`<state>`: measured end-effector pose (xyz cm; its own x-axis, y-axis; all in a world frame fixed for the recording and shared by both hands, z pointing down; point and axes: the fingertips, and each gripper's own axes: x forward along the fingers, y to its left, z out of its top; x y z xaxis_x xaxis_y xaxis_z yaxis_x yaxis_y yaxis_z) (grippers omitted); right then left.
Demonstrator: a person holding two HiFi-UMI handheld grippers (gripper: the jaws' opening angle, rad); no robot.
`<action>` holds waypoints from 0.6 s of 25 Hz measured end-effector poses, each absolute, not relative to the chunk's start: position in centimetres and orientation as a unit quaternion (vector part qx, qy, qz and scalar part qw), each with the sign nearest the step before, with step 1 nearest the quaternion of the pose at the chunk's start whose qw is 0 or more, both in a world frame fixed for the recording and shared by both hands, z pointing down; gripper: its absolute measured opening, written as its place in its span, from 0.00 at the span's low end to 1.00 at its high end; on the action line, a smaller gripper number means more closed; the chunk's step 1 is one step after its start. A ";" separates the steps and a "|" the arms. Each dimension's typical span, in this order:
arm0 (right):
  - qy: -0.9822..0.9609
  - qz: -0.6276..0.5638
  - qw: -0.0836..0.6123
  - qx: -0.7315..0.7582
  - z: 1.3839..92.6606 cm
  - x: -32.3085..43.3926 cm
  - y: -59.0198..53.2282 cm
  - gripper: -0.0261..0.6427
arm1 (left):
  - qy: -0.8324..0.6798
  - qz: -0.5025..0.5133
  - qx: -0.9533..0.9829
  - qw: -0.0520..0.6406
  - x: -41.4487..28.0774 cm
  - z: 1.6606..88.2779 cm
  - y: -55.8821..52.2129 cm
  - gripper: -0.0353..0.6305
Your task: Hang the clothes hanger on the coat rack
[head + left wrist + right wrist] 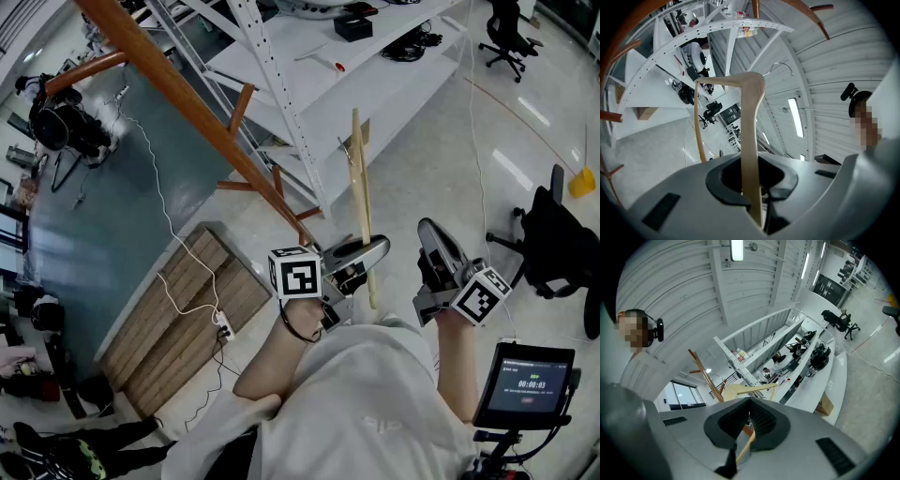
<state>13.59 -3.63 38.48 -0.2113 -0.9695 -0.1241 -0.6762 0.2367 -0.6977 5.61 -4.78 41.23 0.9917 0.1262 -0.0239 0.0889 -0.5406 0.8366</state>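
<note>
A pale, glossy floor (441, 150) is seen from steeply above, with a large grey-blue mat (103, 216) laid over it at the left. A panel of wooden boards (173, 309) lies at the mat's near corner, and a white power strip (223, 327) with its cable is rested on the boards. White shelving (309, 56) with perforated metal uprights is set along the far side, and small dark items are spread on it. One black office chair (506, 37) is parked beyond the shelving and a second chair (553, 239) at the right edge. A small screen (527, 382) is mounted at the lower right.

The reddish-brown coat rack (173, 84) is seen slanting across the mat, its pegs branching off the pole. The wooden clothes hanger (360, 178) is held upright and edge-on, near the rack's lower pegs but not hung on any. It is clamped by its lower end in the left gripper (361, 258), whose jaws are closed narrowly on the wood. The right gripper (429, 234) is kept just beside, apart from the hanger, with its jaws drawn together on nothing.
</note>
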 end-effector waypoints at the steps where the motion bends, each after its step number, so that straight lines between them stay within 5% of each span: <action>1: 0.735 -0.259 0.282 -0.559 38.4 13.4 -3.3 0.05 | 0.061 0.019 0.876 0.478 5.5 41.2 -4.2 0.13; 15: 0.758 -0.282 0.270 -0.522 39.0 12.7 -5.1 0.05 | 0.012 0.001 0.873 0.488 5.2 41.3 -5.9 0.13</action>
